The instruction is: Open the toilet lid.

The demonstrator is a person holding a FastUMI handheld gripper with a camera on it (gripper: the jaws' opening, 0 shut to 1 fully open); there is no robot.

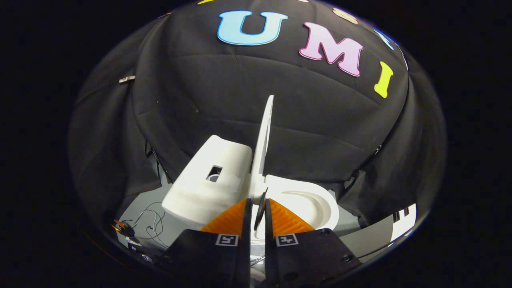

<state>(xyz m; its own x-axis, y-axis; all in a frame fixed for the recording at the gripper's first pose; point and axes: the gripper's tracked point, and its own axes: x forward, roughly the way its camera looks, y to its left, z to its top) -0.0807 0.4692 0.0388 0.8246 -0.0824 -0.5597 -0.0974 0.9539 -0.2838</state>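
Tongs nearly closed beside upright toilet lid

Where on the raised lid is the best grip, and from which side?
Grip the lid at its thin free edge, coming edge-on from the bowl side. It stands nearly upright, seen edge-on, slim enough for the tool, whose fingers sit nearly closed around a thin dark tab.

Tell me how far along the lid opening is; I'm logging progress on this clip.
Mostly done: the lid stands upright, seen edge-on, next to the tank, and the bowl lies uncovered. In hand: the gripper has its fingers close together around a thin dark tab at the lid's lower edge; whether both press on it I cannot tell. Left: letting go and pulling back, if the lid stays up.
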